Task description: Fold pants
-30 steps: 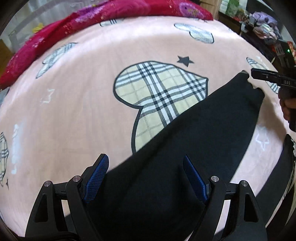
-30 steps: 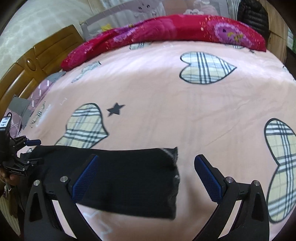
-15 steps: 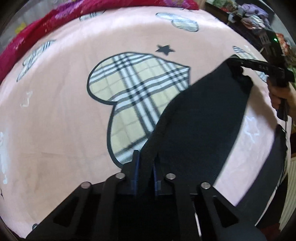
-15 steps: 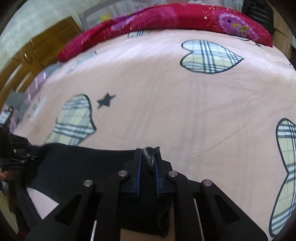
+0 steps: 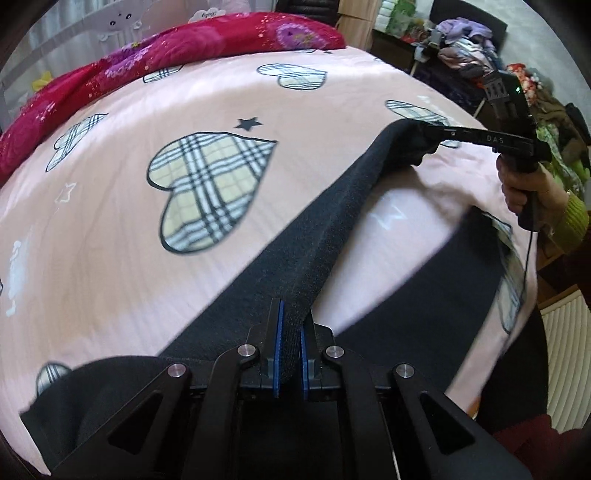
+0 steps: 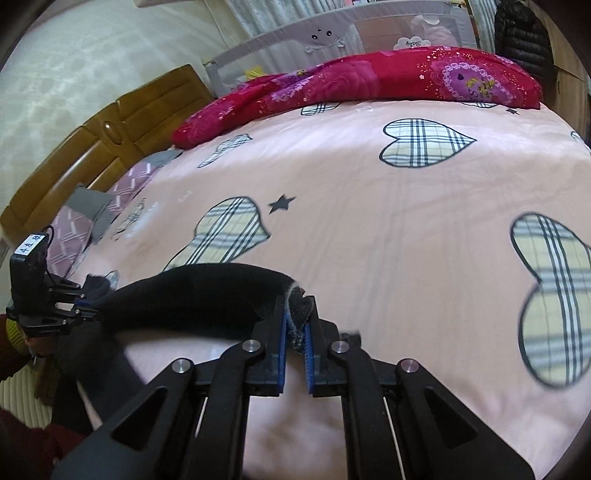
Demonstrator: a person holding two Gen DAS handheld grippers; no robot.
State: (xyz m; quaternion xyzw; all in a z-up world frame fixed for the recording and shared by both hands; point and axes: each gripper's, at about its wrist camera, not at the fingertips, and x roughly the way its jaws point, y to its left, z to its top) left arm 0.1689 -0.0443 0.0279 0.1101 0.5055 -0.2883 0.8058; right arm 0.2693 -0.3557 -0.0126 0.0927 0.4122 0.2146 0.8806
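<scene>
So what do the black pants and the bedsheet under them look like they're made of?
Black pants: probably a thick, matte knit or fleece; the surface looks fuzzy and the cuff is frayed. Pink bedsheet: likely smooth woven cotton or a blend, with fine creases and printed plaid hearts.

Big bed with a pink sheet (image 6: pixel 369 229) covered in plaid hearts and little stars, a red flowery quilt (image 6: pixel 369 81) bunched along the far side. Wooden headboard (image 6: pixel 96 155) against a pale wall, baby rail (image 6: pixel 332 33) behind, cluttered shelves (image 5: pixel 461 48) off in the corner.
</scene>
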